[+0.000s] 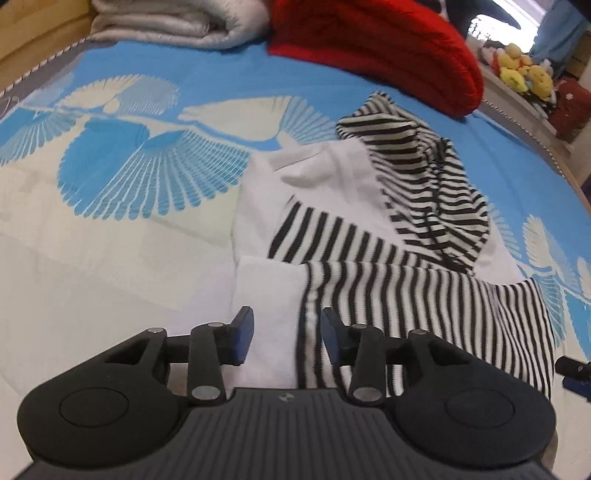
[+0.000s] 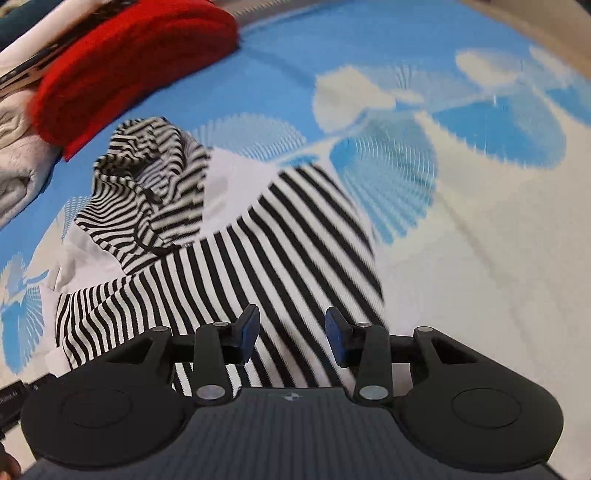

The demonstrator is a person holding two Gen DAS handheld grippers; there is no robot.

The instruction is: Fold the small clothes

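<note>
A small black-and-white striped hooded top with white panels [image 1: 369,236] lies partly folded on the blue-and-cream bedspread [image 1: 129,177]. Its hood [image 1: 436,177] is bunched at the far side. My left gripper [image 1: 287,338] is open, its blue pads just above the near white and striped edge, holding nothing. In the right wrist view the same top [image 2: 258,251] fills the middle, hood [image 2: 155,181] at the far left. My right gripper [image 2: 291,338] is open over the striped cloth, empty. The right gripper's tip shows at the left view's right edge [image 1: 576,369].
A red knitted garment [image 1: 388,48] lies folded at the far side, also in the right wrist view [image 2: 129,62]. A folded grey-white blanket [image 1: 177,22] sits beside it. Plush toys [image 1: 524,70] stand on a ledge beyond the bed's right edge.
</note>
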